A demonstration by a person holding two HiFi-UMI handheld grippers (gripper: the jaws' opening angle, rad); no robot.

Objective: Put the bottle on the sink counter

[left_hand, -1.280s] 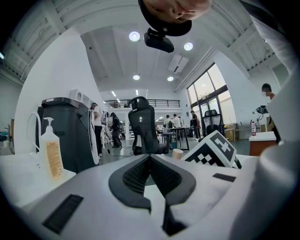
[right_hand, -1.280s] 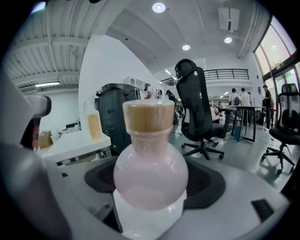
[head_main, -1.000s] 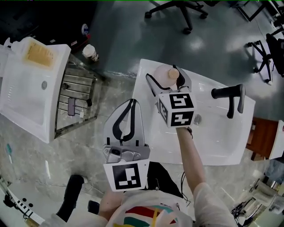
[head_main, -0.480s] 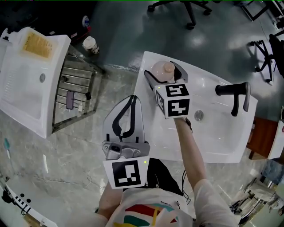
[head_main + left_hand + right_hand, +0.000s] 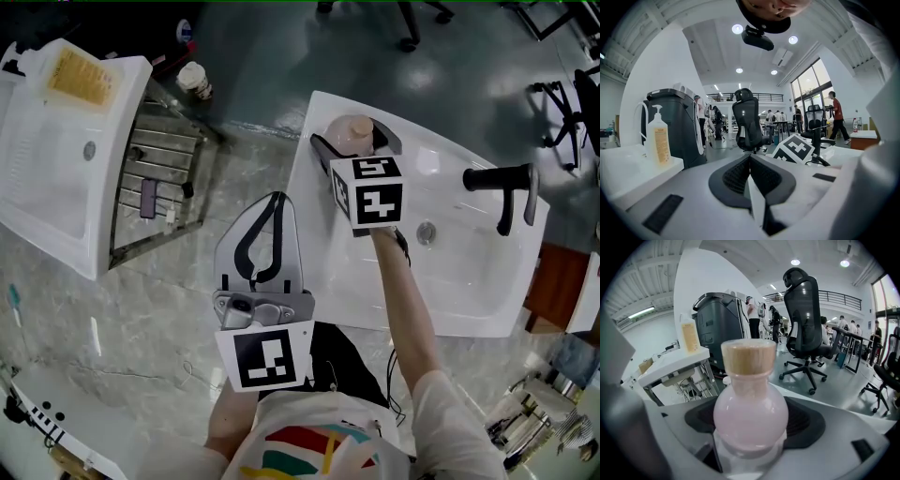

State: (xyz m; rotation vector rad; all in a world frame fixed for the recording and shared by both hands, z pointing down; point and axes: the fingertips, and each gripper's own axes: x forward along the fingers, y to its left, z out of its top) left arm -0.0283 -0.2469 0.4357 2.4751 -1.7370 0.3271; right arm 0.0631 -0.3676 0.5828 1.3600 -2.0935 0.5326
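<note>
Right tongs: pinched on the bottle, whose round pink body is clamped between the two dark pads, one pad at each side.
Bottle: held upright, with its wood-coloured cap standing clear above the jaws.
Bottle's place: it is held over the far left corner of the white sink counter. Whether its base touches the counter cannot be told.
Left tongs: pressed together with nothing between the jaws. They are held close to the person's body over the stone floor, just left of the counter's edge and well apart from the bottle.
Tap: black, set well to the right of the right tongs, at the counter's far side.
Drain: seen in the basin, just right of the right tongs' marker cube.
Second sink: white, well to the left of the left tongs. A soap dispenser is stood on it.
Metal rack: set between the second sink and the left tongs.
Office chair: black, seen on the floor beyond the bottle.
</note>
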